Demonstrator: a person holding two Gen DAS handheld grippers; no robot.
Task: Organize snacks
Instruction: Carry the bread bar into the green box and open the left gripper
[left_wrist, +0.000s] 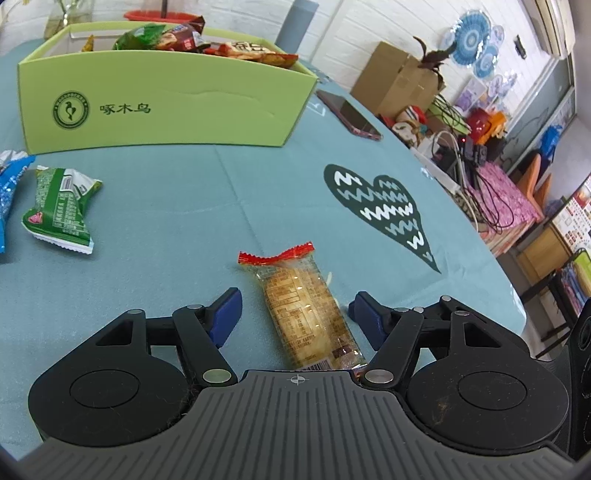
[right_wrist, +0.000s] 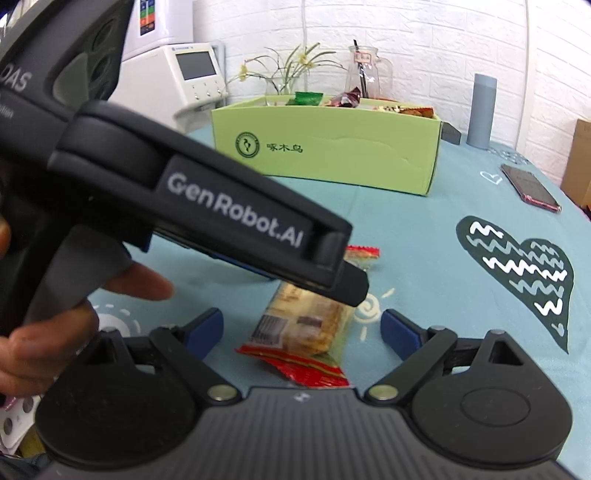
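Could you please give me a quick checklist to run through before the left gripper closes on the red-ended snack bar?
1. Left gripper open wide enough: ok, its blue pads stand apart on either side of the bar.
2. Snack bar between the fingers: ok, it lies flat on the tablecloth, slightly angled.
3. Right gripper out of the way: not ok, it is open and straddles the same bar from the opposite end.
4. Room in the green box: cannot tell, several packets already show above its rim.
5. Path to the box: ok, the green packet lies off to the left.
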